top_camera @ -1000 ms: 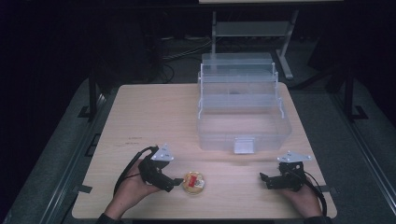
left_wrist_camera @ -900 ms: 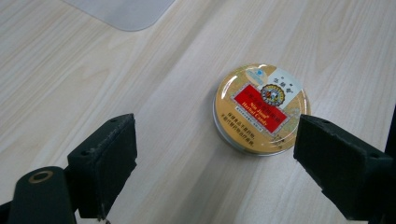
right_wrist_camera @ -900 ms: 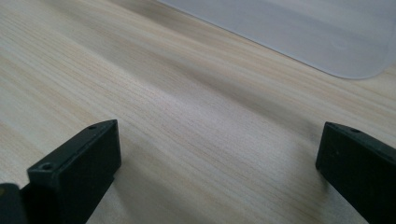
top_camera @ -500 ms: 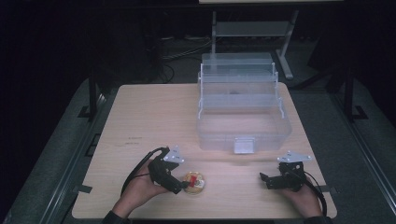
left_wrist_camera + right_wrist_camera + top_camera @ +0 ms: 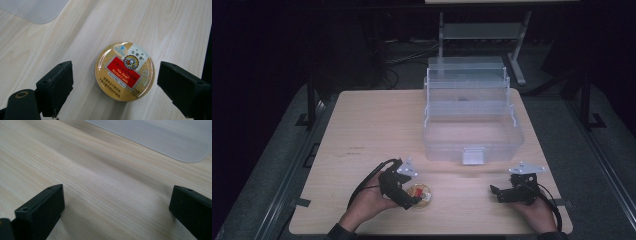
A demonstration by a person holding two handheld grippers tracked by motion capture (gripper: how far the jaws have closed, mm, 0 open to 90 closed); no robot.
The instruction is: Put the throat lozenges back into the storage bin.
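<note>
round candy tin (image 5: 124,71) flat on the wooden table (image 5: 372,130), near-left (gold lid, red label) | left gripper (image 5: 412,192) over it, jaws wide, either side, not touching | right gripper (image 5: 501,192) near-right, jaws wide over bare wood | clear tiered box (image 5: 469,117) far-centre, open

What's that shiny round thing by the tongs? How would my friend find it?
Start at the big clear plastic box on the wooden table, then look toward the near edge, left side. There a small round tin lies flat between the open left tongs. It is gold with a red label, the one colourful thing there.
</note>
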